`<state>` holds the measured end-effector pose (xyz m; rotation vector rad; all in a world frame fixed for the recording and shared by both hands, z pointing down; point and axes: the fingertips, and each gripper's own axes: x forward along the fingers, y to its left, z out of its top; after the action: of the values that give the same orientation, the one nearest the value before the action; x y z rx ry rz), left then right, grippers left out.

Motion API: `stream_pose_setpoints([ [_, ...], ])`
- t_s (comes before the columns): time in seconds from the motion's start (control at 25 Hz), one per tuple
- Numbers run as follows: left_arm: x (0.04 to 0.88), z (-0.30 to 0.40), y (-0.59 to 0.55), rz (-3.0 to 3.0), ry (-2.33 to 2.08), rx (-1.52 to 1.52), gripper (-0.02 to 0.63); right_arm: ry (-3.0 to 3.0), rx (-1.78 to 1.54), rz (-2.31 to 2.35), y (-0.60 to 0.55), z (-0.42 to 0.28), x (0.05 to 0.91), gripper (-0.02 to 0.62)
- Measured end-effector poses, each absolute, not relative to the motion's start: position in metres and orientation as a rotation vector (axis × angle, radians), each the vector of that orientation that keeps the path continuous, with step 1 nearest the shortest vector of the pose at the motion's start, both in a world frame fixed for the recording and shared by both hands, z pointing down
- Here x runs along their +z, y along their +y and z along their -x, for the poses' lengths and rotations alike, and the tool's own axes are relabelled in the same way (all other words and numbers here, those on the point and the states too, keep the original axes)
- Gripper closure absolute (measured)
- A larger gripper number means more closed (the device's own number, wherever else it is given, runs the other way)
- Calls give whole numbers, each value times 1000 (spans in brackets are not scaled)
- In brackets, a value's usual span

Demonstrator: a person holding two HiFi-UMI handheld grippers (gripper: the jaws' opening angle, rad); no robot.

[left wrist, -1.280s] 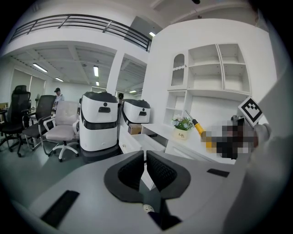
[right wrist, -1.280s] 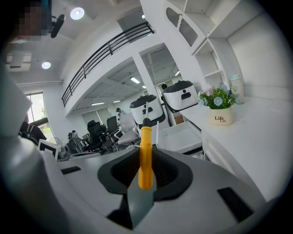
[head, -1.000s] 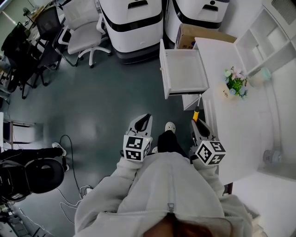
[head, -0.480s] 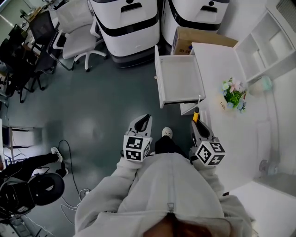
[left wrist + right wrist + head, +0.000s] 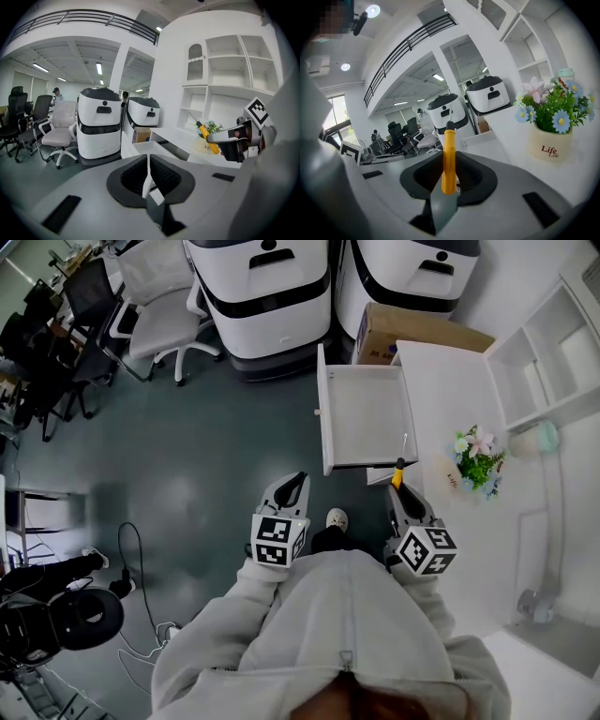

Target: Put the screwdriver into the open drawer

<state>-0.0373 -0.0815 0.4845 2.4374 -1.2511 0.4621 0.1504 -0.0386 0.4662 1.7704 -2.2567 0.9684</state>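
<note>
You are holding the screwdriver (image 5: pixel 449 159) clamped by its yellow handle in the right gripper (image 5: pixel 398 491). Its shaft is aiming at the open drawer (image 5: pixel 366 418) close ahead, apparently to enter tip-first. The left gripper (image 5: pixel 148 164) is hanging closed and empty alongside, keeping clear.

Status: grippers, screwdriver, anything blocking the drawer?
Right gripper shut on screwdriver, short of the open drawer. Left gripper shut, empty. Drawer looks empty; nothing seen in the way.
</note>
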Motion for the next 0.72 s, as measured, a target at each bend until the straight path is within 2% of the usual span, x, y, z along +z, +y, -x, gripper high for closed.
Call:
stream_pose_setpoints([
  [0.72, 487, 14, -143, -2393, -1371, 463, 575, -2330, 967, -1674, -119, -181, 476, 497],
])
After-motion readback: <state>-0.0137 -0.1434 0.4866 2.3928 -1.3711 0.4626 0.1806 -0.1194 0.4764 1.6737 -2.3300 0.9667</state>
